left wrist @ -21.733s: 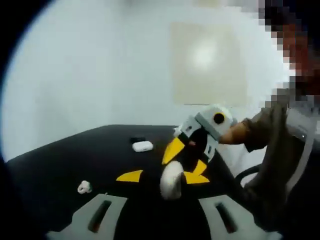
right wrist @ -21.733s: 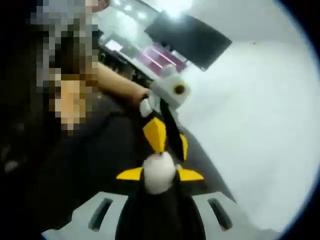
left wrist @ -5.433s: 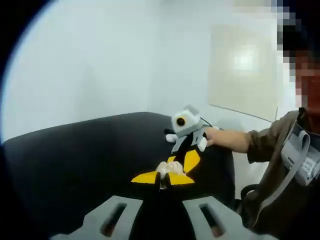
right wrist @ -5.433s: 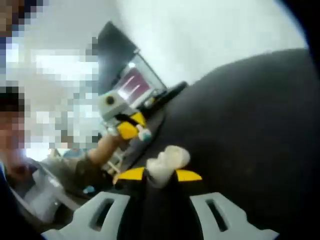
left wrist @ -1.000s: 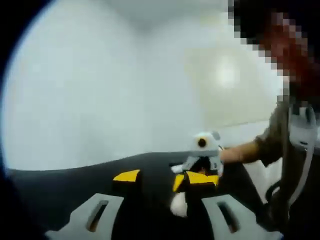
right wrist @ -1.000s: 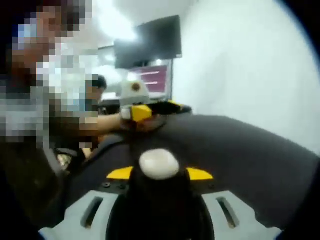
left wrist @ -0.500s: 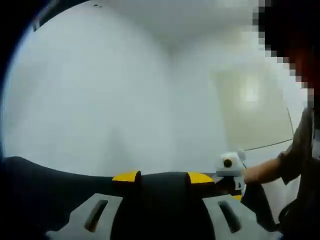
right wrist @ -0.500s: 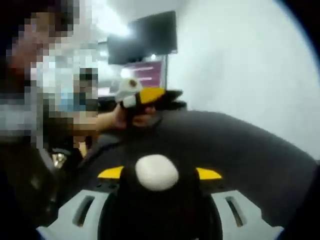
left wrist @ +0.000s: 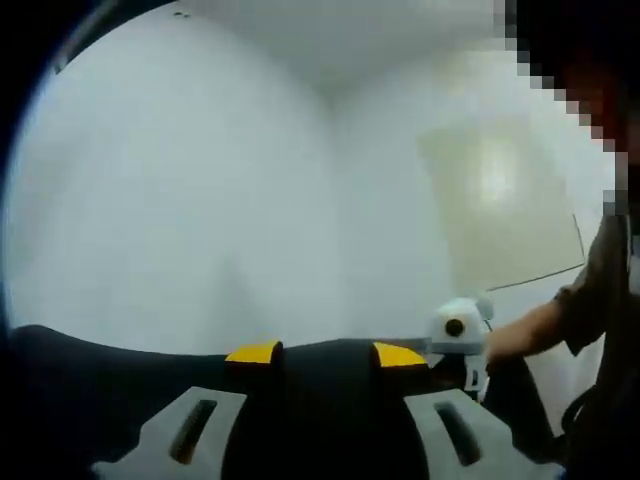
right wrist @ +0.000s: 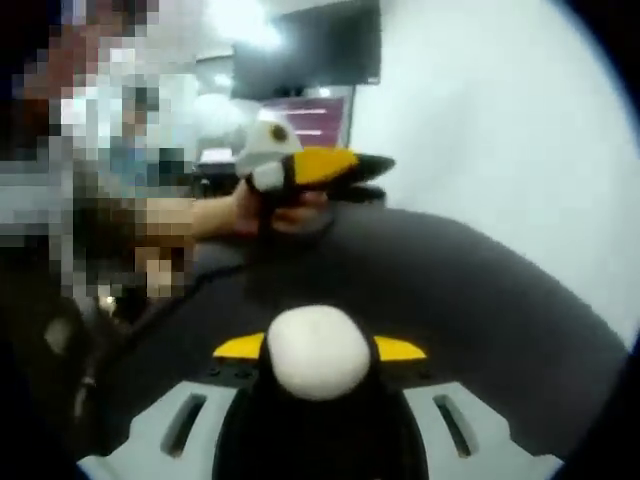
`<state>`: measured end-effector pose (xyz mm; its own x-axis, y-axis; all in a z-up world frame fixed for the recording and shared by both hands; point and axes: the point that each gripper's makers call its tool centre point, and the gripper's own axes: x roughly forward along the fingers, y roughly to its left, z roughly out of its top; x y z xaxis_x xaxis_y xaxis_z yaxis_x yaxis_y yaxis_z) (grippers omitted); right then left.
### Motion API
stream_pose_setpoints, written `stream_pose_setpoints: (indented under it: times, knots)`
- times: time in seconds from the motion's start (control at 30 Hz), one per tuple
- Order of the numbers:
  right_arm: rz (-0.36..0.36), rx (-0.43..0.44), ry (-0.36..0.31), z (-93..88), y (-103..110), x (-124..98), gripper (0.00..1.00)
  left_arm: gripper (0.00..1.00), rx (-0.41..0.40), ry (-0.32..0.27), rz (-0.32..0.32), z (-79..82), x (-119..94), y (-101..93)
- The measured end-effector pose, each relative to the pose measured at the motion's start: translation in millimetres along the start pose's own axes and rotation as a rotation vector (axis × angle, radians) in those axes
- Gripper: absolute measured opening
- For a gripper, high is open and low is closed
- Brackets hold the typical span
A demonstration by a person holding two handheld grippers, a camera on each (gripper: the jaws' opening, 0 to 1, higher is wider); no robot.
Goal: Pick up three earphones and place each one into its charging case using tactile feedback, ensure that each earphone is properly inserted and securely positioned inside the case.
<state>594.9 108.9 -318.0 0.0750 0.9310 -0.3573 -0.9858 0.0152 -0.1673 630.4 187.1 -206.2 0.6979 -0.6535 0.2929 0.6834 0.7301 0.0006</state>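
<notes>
Left gripper view: I am looking forward along my left gripper (left wrist: 325,355), held low over the dark table (left wrist: 90,370), facing a pale wall corner; my right gripper (left wrist: 460,335) is entering at right, at middle distance. Right gripper view: I am looking along my right gripper (right wrist: 320,350) across the same table (right wrist: 480,300) toward a wall screen (right wrist: 310,50), seeing my left gripper (right wrist: 340,168) beyond. Both views are sharing the tabletop and each other's gripper.

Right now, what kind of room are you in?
Probably an office or a lab. There is a dark wall screen up high, plain white walls, and a black table where the right gripper holds a white case.
</notes>
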Motion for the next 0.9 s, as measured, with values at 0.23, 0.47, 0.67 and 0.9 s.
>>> stream_pose_setpoints:
  times: [0.23,0.47,0.67,0.9]
  knots:
    - [-0.186,0.032,-0.043,-2.6,-12,-56,0.4,0.32,0.017,0.01,0.002,-1.3,0,-1.1]
    - [-0.345,0.16,0.031,-41.9,-32,-121,0.4,0.31,0.058,0.046,-0.006,-8.1,3,-4.5]
    - [-0.487,0.229,0.021,-58.1,-61,-166,0.4,0.31,0.067,0.062,-0.001,-11.7,3,-3.2]
    - [-0.672,0.34,-0.036,-75.7,-75,-216,0.4,0.31,0.063,0.052,0.028,-10.7,1,4.0]
